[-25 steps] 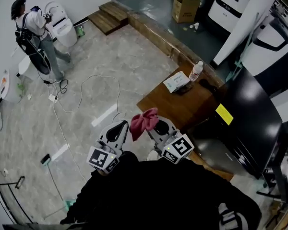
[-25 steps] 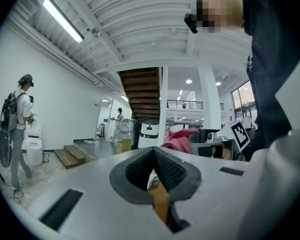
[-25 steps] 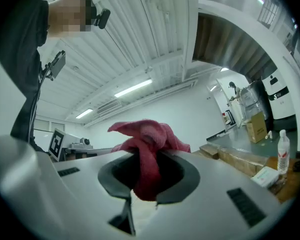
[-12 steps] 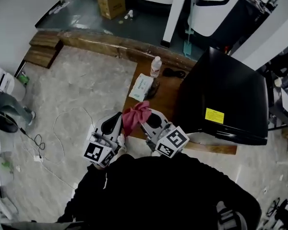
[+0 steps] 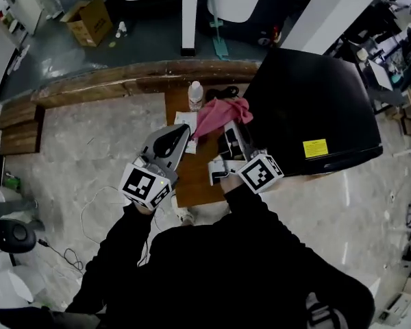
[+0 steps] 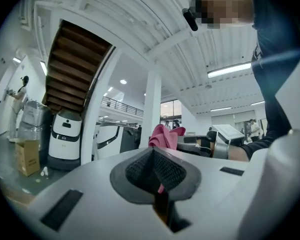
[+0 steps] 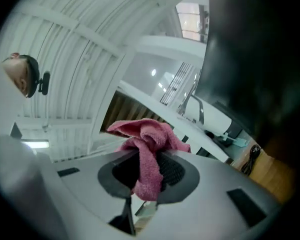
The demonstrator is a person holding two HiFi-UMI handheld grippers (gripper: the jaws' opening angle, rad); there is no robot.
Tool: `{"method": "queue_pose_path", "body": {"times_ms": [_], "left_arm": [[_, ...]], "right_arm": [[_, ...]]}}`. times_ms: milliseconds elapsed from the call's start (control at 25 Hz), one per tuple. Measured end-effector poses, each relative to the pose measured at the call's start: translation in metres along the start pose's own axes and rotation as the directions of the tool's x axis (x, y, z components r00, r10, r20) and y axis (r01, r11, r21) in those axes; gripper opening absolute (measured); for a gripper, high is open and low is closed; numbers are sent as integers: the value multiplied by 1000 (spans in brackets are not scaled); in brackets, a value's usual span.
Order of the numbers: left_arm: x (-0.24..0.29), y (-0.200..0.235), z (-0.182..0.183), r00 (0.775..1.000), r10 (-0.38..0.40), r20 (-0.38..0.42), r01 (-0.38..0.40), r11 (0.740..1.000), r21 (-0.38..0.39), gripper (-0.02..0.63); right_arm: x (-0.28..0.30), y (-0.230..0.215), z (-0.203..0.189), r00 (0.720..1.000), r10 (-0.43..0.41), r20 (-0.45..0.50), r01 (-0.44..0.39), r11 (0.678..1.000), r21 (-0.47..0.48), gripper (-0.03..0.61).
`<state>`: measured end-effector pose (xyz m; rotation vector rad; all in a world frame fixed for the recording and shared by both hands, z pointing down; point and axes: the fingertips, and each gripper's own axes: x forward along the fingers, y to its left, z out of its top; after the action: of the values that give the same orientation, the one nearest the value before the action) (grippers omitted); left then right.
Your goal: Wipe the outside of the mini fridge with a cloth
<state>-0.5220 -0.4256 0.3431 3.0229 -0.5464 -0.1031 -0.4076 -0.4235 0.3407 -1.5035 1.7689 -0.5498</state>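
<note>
Looking down through the head view, I have the right tongs (image 5: 227, 130) clamped on the pink cloth (image 5: 219, 113), which bunches up above their tips. In the right gripper view the cloth (image 7: 147, 146) is pinched between the two dark pads, with a fold spilling over the top and a tail hanging down in the slot. The black mini fridge (image 5: 315, 101) stands just to the right of the cloth; I cannot tell whether they touch. Its dark side (image 7: 250, 59) fills the upper right of the right gripper view. My left tongs (image 5: 178, 132) sit just left of the cloth, jaws brought together on nothing, with the cloth (image 6: 165, 136) showing beyond them. Both tongs are above the wooden counter (image 5: 195, 177), where a water bottle (image 5: 195, 94) stands at the far end.
</note>
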Motion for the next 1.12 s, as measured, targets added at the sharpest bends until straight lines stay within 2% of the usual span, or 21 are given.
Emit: {"method": "queue_pose_path", "body": {"times_ms": [120,240,320,400,480,640,760,880,1000,1120], "left_arm": [[35,10,17,997,-82,13,82,996,25,6],[66,9,29,989,-149,25,148,988,37,6],[84,4,30,982,-185,24,184,982,46,6],[100,2,34,977,-215,14,214,975,58,6],[114,1,39,972,-236,8,235,970,65,6],[141,-5,28,966,-257,1,256,964,75,6],[155,-8,10,962,-272,-18,273,959,77,6],[163,-7,-8,955,-289,-66,294,953,73,6],[174,-6,-31,947,-303,-104,310,949,57,6],[182,-6,-61,934,-321,-155,332,942,54,6]], "right_arm": [[16,-17,42,982,-61,179,57,998,31,77],[15,-38,77,942,-127,310,114,992,59,77],[12,-51,95,914,-152,375,134,988,75,77],[9,-69,105,879,-218,423,182,975,124,76],[2,-93,108,833,-326,447,246,942,228,76],[-2,-138,113,784,-362,505,165,905,392,76],[-7,-159,112,765,-358,535,99,887,452,77],[-7,-171,102,743,-380,551,51,853,520,77],[-11,-193,88,736,-421,530,77,830,553,77],[-22,-225,59,719,-492,490,122,784,609,77]]}}
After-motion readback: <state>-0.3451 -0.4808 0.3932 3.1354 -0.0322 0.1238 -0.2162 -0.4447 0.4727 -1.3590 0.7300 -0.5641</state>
